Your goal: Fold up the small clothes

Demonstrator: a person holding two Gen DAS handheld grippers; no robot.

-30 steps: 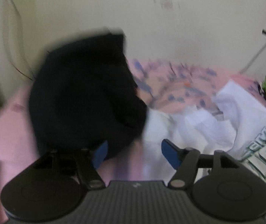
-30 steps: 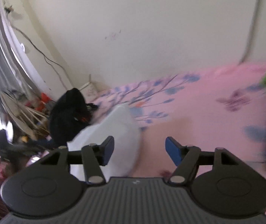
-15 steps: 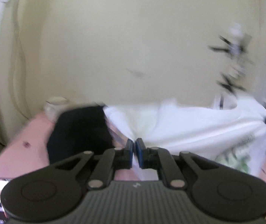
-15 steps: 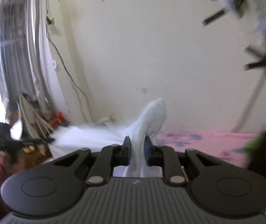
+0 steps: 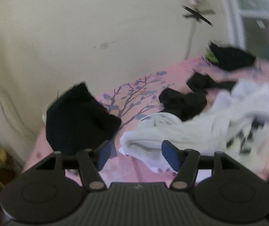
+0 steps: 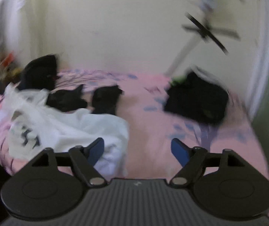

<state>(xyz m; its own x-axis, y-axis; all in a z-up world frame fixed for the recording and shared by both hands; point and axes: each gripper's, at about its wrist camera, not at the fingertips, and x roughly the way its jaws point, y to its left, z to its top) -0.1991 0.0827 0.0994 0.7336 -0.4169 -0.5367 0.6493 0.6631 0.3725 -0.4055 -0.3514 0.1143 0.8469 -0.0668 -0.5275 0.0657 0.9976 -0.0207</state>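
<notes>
A white T-shirt (image 5: 187, 130) with a dark printed graphic lies crumpled on the pink floral bed sheet (image 5: 134, 94); it also shows in the right wrist view (image 6: 64, 128). My left gripper (image 5: 135, 155) is open and empty, just above the shirt's near edge. My right gripper (image 6: 138, 151) is open and empty, with the shirt's right edge by its left finger. Two small black garments (image 6: 104, 98) lie beyond the shirt.
A black folded pile (image 5: 78, 116) sits at the bed's left near the wall. Another black pile (image 6: 196, 99) with a green item lies at the far right. A stand with black arms (image 6: 202, 32) leans at the wall. Clutter stands off the bed's left side (image 6: 0, 69).
Both grippers were shut on the white shirt and held it up half a second ago. Now both are open and the shirt lies crumpled on the bed.
</notes>
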